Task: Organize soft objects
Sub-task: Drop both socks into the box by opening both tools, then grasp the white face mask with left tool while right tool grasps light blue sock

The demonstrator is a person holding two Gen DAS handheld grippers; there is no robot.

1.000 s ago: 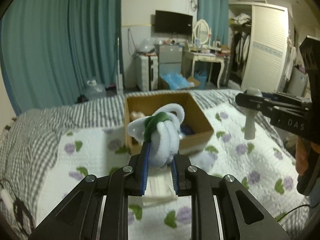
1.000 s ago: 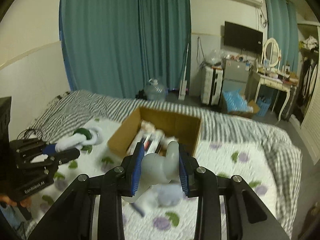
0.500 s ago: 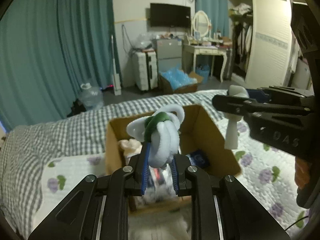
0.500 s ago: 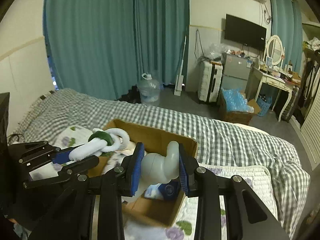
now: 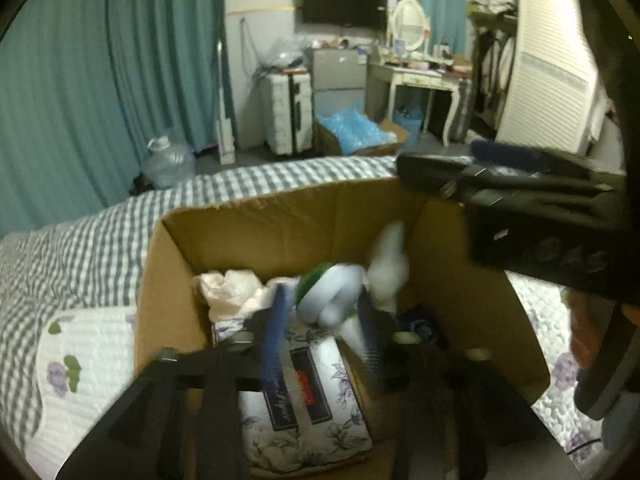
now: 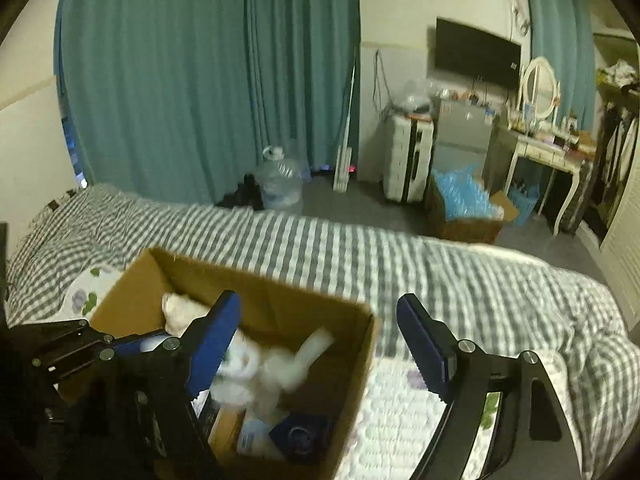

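An open cardboard box (image 5: 288,216) stands on the bed and also shows in the right wrist view (image 6: 280,292). My left gripper (image 5: 320,320) is open over it; a blurred white and green soft ring toy (image 5: 332,292) sits loose between the jaws, inside the box. My right gripper (image 6: 320,344) is open wide above the box's right side. A blurred white soft toy (image 6: 288,364) is in the box below it, also in the left wrist view (image 5: 390,264). The right gripper's body (image 5: 520,200) crosses the left wrist view.
The box also holds a cream cloth (image 5: 228,288), a floral pillow (image 5: 304,420) and a dark blue item (image 6: 300,436). The bed has a grey checked cover (image 6: 360,248) and a floral quilt (image 5: 80,352). Curtains (image 6: 208,80), a water jug (image 6: 280,184) and furniture stand beyond.
Both grippers moved forward over the box and opened. The ring toy left the left jaws and the white toy left the right jaws; both are now in the box.
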